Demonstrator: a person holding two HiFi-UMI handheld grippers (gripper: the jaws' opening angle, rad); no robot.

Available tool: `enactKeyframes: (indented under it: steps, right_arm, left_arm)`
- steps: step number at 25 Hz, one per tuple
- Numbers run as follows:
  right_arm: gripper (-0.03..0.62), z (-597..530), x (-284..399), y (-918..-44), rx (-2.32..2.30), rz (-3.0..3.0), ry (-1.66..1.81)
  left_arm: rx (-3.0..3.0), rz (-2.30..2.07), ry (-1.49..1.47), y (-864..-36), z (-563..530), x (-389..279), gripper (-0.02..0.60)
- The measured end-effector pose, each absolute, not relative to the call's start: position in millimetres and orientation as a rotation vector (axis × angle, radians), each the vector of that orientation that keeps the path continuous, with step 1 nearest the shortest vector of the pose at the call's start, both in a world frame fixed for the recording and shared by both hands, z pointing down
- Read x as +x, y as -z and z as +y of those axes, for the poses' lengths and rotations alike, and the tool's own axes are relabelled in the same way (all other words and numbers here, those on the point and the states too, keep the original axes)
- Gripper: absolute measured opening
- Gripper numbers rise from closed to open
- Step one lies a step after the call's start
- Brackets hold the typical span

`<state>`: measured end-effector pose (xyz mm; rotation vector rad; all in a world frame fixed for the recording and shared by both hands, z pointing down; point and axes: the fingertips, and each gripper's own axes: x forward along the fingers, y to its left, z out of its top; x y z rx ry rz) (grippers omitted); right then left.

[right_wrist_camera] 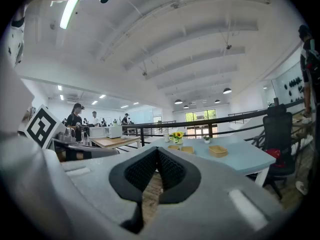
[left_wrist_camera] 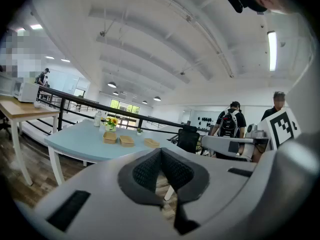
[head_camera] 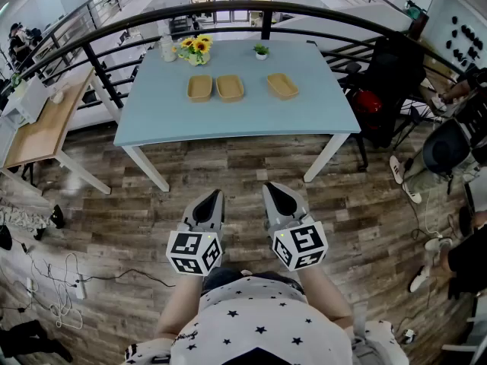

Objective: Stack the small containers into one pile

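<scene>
Three small tan containers stand in a row on the light blue table (head_camera: 304, 116): a left one (head_camera: 199, 87), a middle one (head_camera: 230, 87) and a right one (head_camera: 282, 85) set apart. All three containers (left_wrist_camera: 126, 140) also show far off in the left gripper view, and again, as a row of containers (right_wrist_camera: 218, 150), in the right gripper view. My left gripper (head_camera: 214, 196) and right gripper (head_camera: 272, 190) hang side by side over the wooden floor, well short of the table. Both are shut with nothing between the jaws.
A vase of sunflowers (head_camera: 196, 49), a white bottle (head_camera: 167, 49) and a small potted plant (head_camera: 261, 51) stand at the table's far edge. A black railing (head_camera: 228, 10) curves behind. A wooden side table (head_camera: 46, 128) is left; a black chair (head_camera: 392, 82) and seated people are right.
</scene>
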<state>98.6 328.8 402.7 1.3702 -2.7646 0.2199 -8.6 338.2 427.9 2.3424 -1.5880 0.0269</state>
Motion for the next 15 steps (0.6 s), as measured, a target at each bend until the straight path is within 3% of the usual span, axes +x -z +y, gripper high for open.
enactKeyframes:
  steps: [15]
  right_arm:
    - [0.005, 335.5, 106.2, -405.1, 1.347, -2.788, -0.239]
  left_arm:
    - [2.337, -1.604, -0.019, -424.6, 345.3, -2.4, 0.003]
